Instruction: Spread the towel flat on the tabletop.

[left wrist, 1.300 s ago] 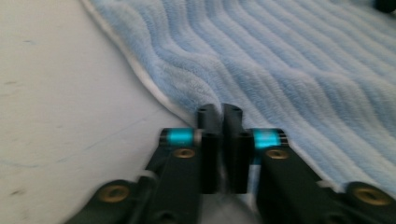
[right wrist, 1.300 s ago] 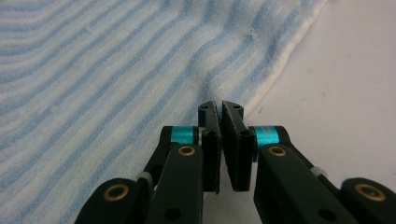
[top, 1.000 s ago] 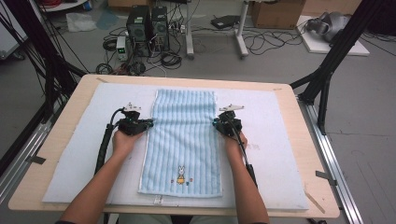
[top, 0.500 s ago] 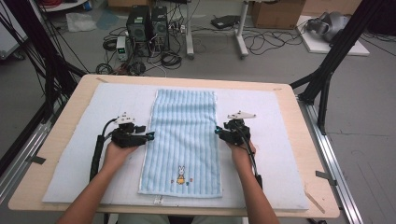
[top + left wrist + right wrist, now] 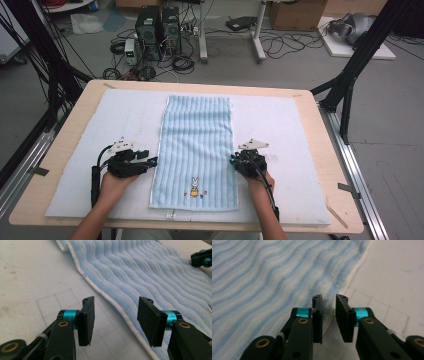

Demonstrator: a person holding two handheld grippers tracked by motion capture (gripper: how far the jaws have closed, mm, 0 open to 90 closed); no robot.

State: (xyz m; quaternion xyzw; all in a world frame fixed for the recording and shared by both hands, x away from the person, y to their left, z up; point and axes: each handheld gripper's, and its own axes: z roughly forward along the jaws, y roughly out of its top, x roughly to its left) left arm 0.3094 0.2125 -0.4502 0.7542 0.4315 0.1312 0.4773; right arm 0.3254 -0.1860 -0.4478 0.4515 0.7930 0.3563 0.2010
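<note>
Both tongs had slid toward six o'clock along the blue towel point(image 5: 197, 150), lying flat mid-bench point(image 5: 60, 150). The left tongs point(image 5: 115, 320) gaped wide, straddling its white hem; the right tongs point(image 5: 329, 315) stood narrowly parted at the opposite edge, gripping nothing. Probably lining up near-corner grasps.

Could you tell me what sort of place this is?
Probably a lab or workshop set up for recording: a wooden table inside a black metal frame, with computer boxes and loose cables on the bare floor behind.
</note>
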